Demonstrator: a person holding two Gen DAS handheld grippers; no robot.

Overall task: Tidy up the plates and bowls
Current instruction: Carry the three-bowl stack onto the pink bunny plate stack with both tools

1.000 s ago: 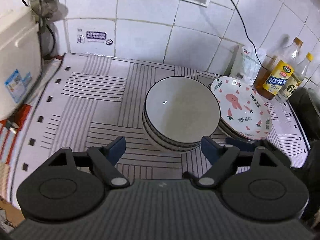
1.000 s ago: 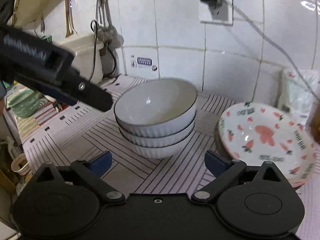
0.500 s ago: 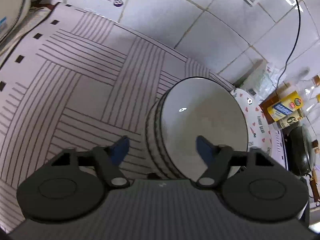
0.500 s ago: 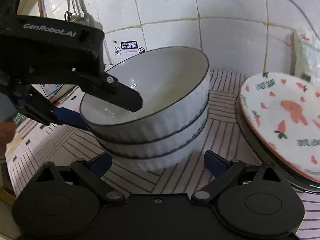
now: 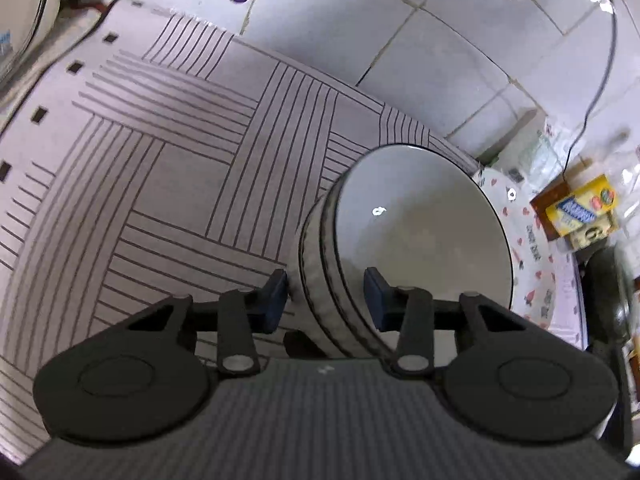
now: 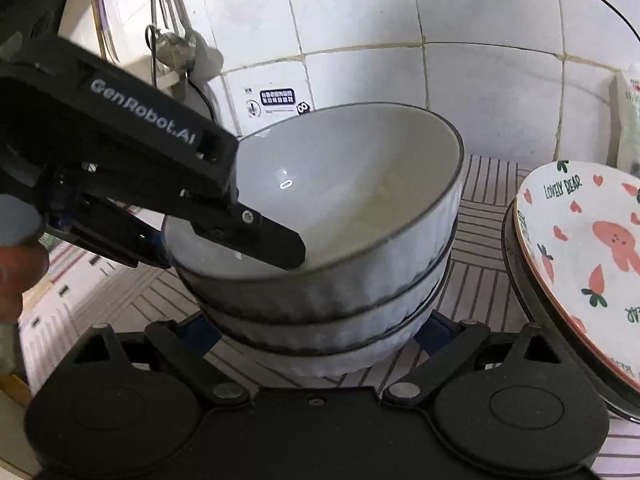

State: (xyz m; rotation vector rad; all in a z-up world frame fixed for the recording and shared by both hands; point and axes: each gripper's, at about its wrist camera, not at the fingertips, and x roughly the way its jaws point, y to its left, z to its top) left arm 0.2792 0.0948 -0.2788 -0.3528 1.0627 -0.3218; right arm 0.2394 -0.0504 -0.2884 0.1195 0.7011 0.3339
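A stack of three white ribbed bowls with dark rims (image 6: 352, 240) stands on a striped mat (image 5: 168, 168); the stack also shows in the left wrist view (image 5: 416, 240). My left gripper (image 5: 326, 294) straddles the stack's left rim, one finger inside the top bowl and one outside, with a gap at each pad; it also shows in the right wrist view (image 6: 224, 240). My right gripper (image 6: 316, 334) is open, its fingers on either side of the lowest bowl. A stack of plates topped by a white "Lovely Bear" plate (image 6: 588, 256) lies right of the bowls.
A tiled wall (image 6: 400, 40) stands close behind the bowls. Sauce bottles (image 5: 576, 208) and a dark pan (image 5: 608, 296) sit at the right beyond the plates. A white appliance (image 5: 24, 20) stands at the far left. Utensils (image 6: 168, 32) hang on the wall.
My left gripper has moved in over the rim of the top bowl and its jaws have narrowed. My right gripper has moved forward and down, and its fingers now flank the lowest bowl.
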